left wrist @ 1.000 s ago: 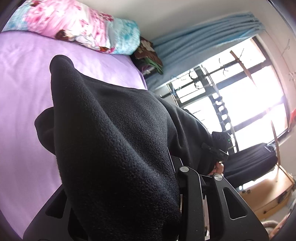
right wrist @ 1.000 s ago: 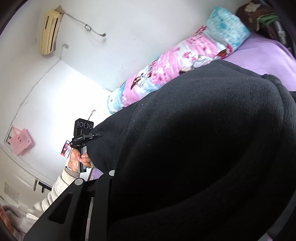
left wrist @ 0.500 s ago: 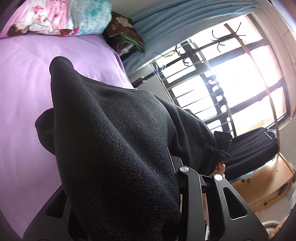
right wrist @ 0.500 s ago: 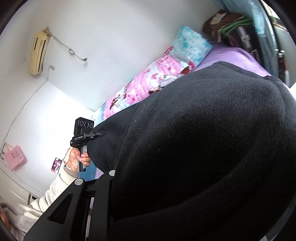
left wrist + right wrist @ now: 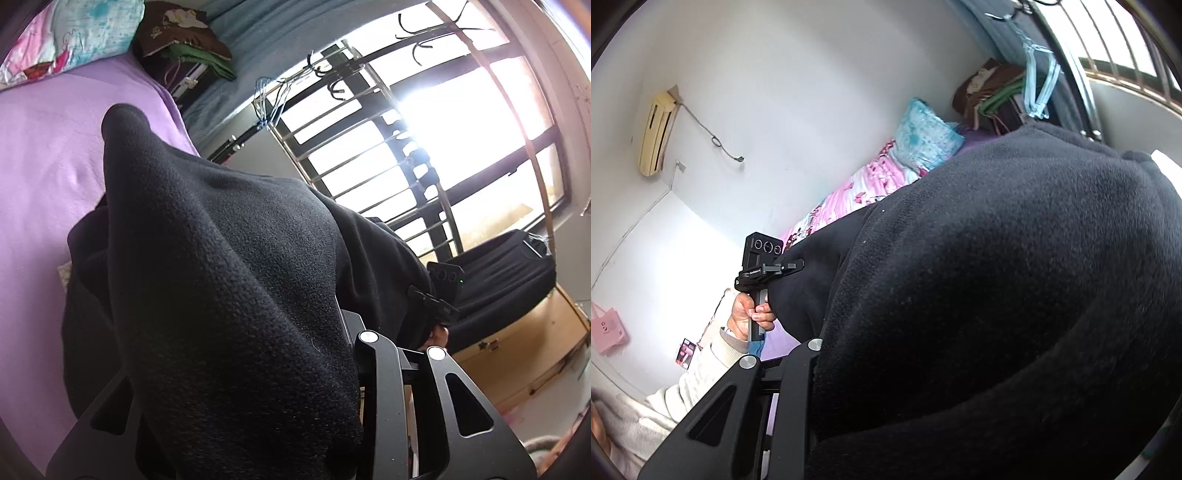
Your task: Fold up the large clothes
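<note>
Fleece garment [image 5: 236, 280], one, two grippers clamped

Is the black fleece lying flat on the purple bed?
No, the black fleece hangs bunched over the left gripper, raised above the purple bed.

Both views swung toward window [image 5: 443, 122]: bars fill more of left view and enter right view's top corner. Pillow [image 5: 70, 33] slid to left view's upper-left edge; in right view it sits smaller, farther off. Purple bed [image 5: 44, 155] shows less. Air conditioner [image 5: 655, 133] lower in right view.
</note>
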Demonstrator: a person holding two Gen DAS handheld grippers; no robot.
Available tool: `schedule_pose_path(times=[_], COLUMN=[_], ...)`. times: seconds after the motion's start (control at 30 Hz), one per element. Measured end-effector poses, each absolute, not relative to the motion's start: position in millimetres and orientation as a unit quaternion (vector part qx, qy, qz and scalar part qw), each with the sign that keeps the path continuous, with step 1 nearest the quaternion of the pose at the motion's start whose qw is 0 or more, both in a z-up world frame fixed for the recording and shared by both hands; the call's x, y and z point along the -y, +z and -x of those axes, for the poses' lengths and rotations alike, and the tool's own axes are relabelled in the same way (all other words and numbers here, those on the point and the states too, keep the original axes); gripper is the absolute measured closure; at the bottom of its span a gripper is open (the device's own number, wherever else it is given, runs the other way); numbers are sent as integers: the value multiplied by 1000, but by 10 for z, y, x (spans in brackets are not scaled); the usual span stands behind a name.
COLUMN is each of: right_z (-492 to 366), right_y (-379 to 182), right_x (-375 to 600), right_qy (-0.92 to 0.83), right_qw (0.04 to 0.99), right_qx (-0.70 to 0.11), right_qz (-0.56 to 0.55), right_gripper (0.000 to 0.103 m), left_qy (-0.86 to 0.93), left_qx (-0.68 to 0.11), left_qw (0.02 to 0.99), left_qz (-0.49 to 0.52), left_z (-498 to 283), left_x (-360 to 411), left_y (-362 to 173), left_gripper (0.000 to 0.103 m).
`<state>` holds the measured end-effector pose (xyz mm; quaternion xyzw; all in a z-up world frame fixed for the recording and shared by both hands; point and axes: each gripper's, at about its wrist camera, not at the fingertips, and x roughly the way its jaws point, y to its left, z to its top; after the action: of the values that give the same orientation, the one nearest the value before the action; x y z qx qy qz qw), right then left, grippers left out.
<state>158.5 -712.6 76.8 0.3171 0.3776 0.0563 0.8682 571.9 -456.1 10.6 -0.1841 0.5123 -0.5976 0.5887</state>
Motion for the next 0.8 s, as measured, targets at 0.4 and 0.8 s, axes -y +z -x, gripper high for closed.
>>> schedule_pose_path(times=[0.4,0.8], right_z=[-1019,-965], right_y=[-1248,-1553], right_x=[7539,7602], right_qy=[-3,-2], right_qw=[783,776], right_qx=[-441,-429], right_qz=[-439,-462], right_gripper=[78,74], left_qy=[-474,-491], left_qx=[-656,-644], left_qw=[565,555], left_qz=[162,190], left_z=[-5688,-5687], left_x=[4979,5061], left_y=[-1879,-2276], left_gripper=[70,57])
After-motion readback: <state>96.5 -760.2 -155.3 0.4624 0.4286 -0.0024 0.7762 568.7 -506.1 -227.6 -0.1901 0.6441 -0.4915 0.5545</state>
